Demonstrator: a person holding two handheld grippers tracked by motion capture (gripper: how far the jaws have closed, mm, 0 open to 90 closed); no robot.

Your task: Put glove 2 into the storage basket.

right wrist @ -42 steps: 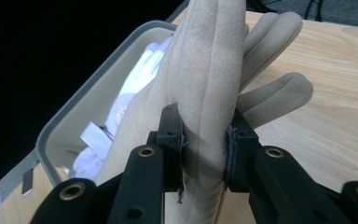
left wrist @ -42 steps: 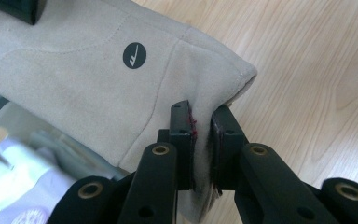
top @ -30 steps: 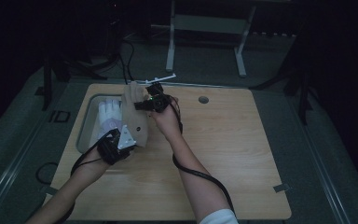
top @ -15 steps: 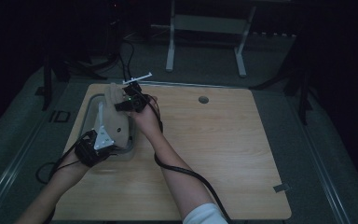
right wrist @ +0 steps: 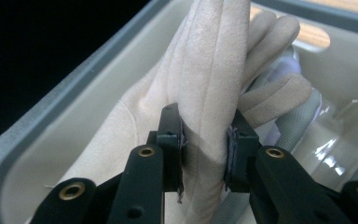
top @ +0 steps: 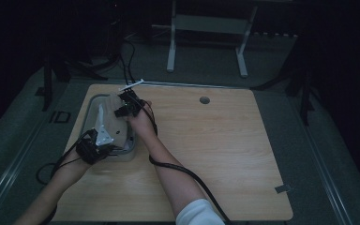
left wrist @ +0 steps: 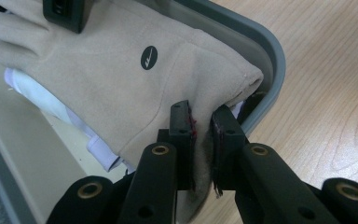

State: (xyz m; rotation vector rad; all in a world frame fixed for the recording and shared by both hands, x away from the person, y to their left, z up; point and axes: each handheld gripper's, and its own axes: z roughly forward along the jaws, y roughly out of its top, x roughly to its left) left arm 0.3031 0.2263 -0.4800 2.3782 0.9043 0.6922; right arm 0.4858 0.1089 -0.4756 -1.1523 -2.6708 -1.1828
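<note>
Glove (left wrist: 121, 70): soft beige fleece, five-fingered

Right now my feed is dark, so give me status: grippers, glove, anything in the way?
Left gripper shut on the beige glove cuff. Right gripper shut on its fingers end. Glove over the grey bin, white cloth beneath.

Right tongs (right wrist: 204, 151): jaws pinching a fold of beige fleece glove (right wrist: 205, 88), its fingers curling away. Glove hangs inside a grey-rimmed tub (right wrist: 81, 81); pale, possibly white, fabric (right wrist: 294, 119) beneath. Strip of wooden worktop (right wrist: 314, 37) beyond.
</note>
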